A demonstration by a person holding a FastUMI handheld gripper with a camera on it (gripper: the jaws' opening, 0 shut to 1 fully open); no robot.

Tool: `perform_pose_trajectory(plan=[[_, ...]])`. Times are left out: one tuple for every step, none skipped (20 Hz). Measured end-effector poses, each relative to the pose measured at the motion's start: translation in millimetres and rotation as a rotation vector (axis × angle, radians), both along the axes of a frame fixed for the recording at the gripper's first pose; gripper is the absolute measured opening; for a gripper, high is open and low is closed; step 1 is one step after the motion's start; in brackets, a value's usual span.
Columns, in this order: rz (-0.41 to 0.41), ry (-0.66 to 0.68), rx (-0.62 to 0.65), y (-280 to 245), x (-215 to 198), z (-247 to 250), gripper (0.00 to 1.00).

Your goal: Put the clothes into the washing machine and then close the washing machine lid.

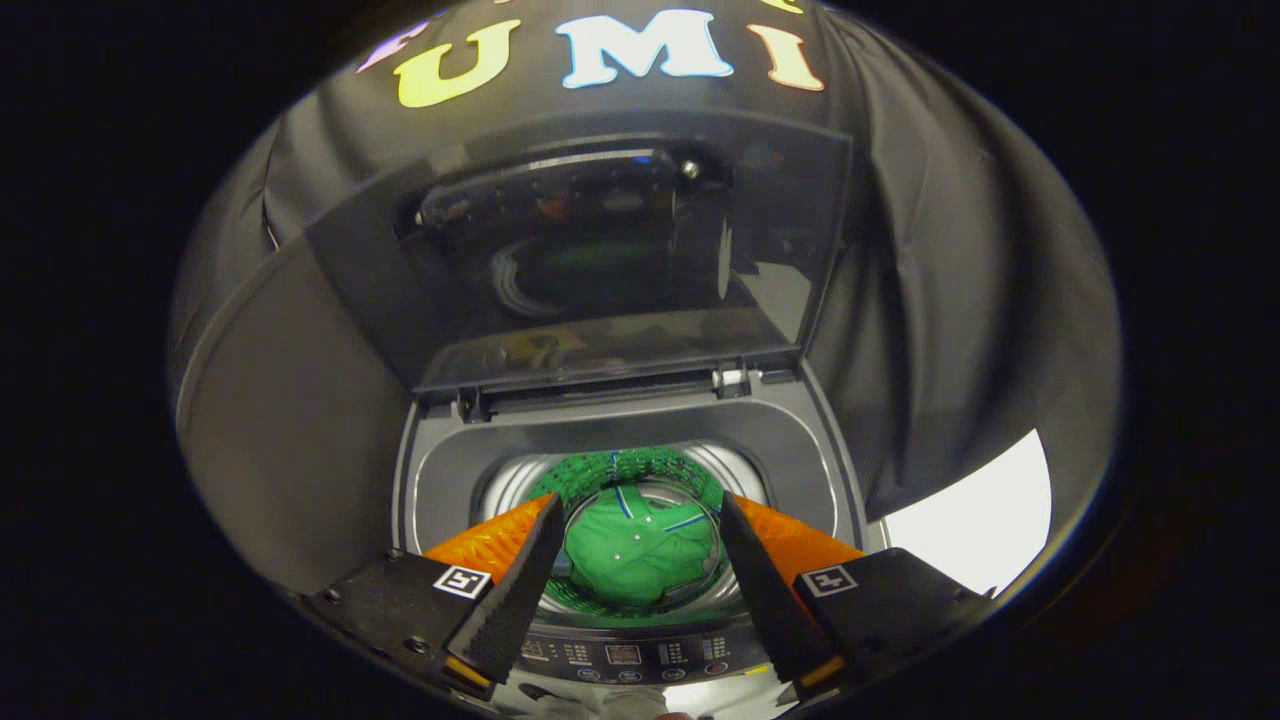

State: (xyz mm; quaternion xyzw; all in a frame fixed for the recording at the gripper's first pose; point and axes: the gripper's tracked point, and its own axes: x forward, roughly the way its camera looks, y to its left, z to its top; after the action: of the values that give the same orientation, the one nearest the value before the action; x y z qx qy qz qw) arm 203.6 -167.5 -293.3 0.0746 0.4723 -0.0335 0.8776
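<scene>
Claw (640,520) hangs wide, empty, over washing machine (440,480) drum holding green clothes (640,550).

No readable text showing anywhere. Control panel (625,655) of the washing machine (450,480) is carrying small markings, too fine to make out. Each finger mount is wearing a square coded tag (461,581).

we see soft green cloth (640,555) down in the washing machine (440,480), which has smooth grey plastic on top. its drum (520,480) looks like shiny metal. the open lid (590,250) is dark and glossy like glass. the gripper (635,545) is spread apart, and its fingers (520,590) look bumpy and rough
</scene>
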Motion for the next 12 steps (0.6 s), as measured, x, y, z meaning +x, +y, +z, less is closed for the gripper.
perform_pose_trajectory(plan=[[-0.003, -0.019, 0.0, -2.9, 2.4, 9.7, 0.97], [-0.009, -0.04, 0.001, -6.7, 4.9, 22.7, 0.97], [-0.016, -0.062, 0.003, -11.0, 7.8, 35.4, 0.97], [-0.027, -0.083, 0.006, -14.4, 11.5, 47.8, 0.97], [-0.037, -0.102, 0.011, -17.4, 15.6, 59.7, 0.97], [-0.047, -0.118, 0.016, -19.7, 17.4, 71.2, 0.97], [-0.056, -0.137, 0.019, -22.9, 21.4, 84.0, 0.97], [-0.061, -0.155, 0.02, -26.3, 25.3, 95.9, 0.97], [-0.066, -0.173, 0.021, -28.9, 30.1, 108.7, 0.97], [-0.068, -0.182, 0.024, -32.3, 34.8, 119.8, 0.96], [-0.072, -0.2, 0.028, -33.8, 40.2, 132.4, 0.97], [-0.075, -0.224, 0.032, -39.6, 50.3, 144.6, 0.97]])
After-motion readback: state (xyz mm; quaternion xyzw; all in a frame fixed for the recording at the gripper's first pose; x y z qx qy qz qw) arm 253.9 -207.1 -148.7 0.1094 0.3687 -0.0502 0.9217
